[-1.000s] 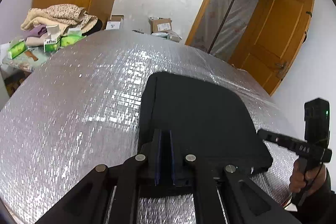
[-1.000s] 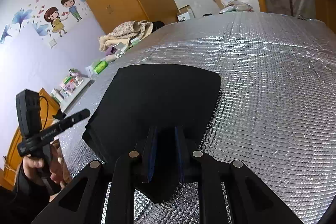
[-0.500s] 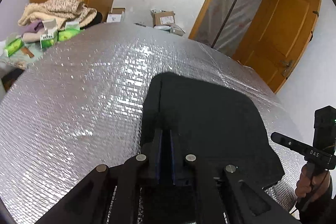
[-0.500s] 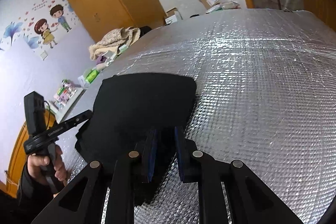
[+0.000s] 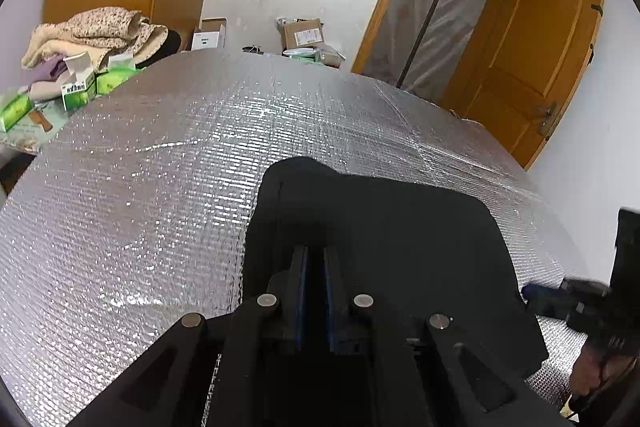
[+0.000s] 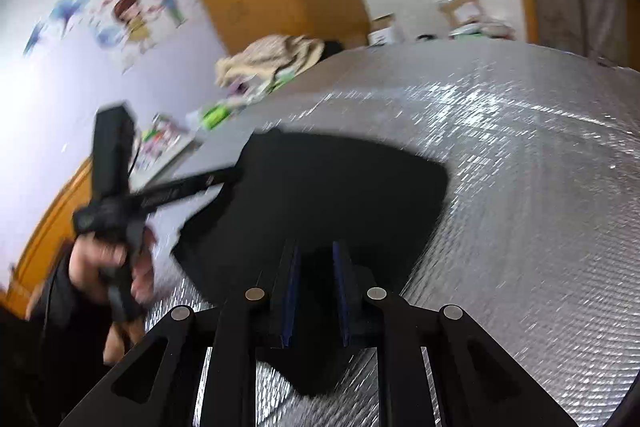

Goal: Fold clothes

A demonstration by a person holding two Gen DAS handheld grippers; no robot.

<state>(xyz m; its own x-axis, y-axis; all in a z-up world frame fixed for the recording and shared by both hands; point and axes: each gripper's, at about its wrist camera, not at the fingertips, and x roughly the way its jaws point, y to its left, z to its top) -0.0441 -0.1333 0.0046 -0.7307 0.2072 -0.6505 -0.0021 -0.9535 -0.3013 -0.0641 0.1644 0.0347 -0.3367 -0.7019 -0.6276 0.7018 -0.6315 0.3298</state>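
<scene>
Cloth fills the space ahead of both sets of jaws: a black garment (image 5: 384, 251) lies on the silver quilted tabletop (image 5: 132, 211), and both grippers have its near edge between their pads. The left gripper (image 5: 315, 259) has its jaws nearly pressed together, pinching the fabric at the garment's left near corner. The right gripper (image 6: 316, 259) has its jaws a little wider, with a thicker fold of the same garment (image 6: 320, 187) pinched between them.

Compared with a second ago, the garment's far edge sits closer to the left jaws, and its far left corner now stands up in a rounded hump where it lay flat before. In the right wrist view the far edge has changed from a broad straight line to a slanted one, and that whole picture is now smeared with blur. The person's hand (image 6: 108, 259) holding the left gripper shows larger to the left of the right jaws than before.

Beyond the garment's far edge the foil surface lies bare up to its far rim. To the left of the left jaws the foil is also bare, until the pile of blankets (image 5: 92, 35) and green boxes (image 5: 80, 91) at the far left corner. To the right of the right jaws lies open foil.
</scene>
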